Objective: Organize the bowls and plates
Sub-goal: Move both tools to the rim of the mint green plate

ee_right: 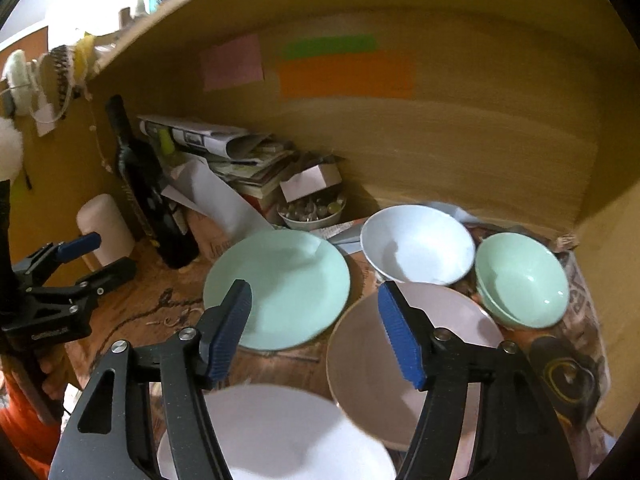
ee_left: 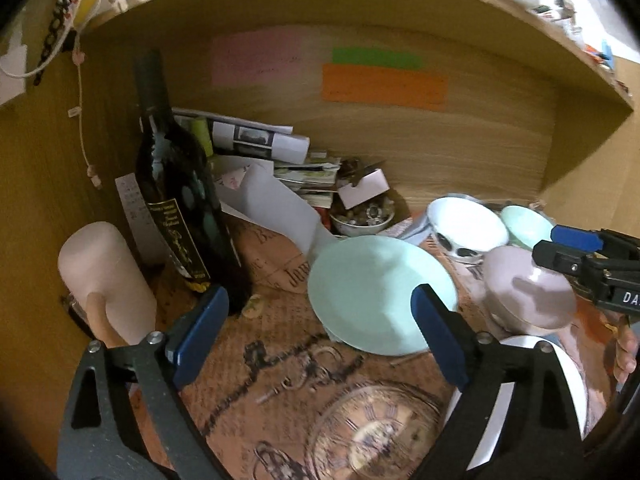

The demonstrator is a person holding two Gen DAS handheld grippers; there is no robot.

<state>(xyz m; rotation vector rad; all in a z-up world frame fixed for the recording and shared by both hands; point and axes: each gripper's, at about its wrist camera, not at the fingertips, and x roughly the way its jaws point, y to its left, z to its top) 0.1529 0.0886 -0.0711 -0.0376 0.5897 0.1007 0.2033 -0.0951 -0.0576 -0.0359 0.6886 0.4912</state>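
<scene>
Several dishes sit on a patterned cloth inside a wooden cabinet. A mint plate (ee_left: 380, 292) (ee_right: 280, 284) lies in the middle. To its right is a pink plate (ee_right: 460, 320) (ee_left: 528, 292), with a white bowl (ee_right: 416, 244) (ee_left: 466, 224) and a mint bowl (ee_right: 524, 280) (ee_left: 526, 226) behind it. A white plate (ee_right: 280, 432) (ee_left: 572, 380) lies nearest. My left gripper (ee_left: 320, 336) (ee_right: 96, 258) is open wide and empty, just in front of the mint plate's left part. My right gripper (ee_right: 316, 332) (ee_left: 560, 246) is open and empty, above the gap between the mint, pink and white plates.
A dark wine bottle (ee_left: 176, 208) and a pale pink cylinder (ee_left: 104, 280) stand at the left wall. Rolled papers and booklets (ee_left: 280, 168) and a small bowl of trinkets (ee_left: 362, 218) fill the back. The cabinet's side wall (ee_right: 600, 184) closes the right.
</scene>
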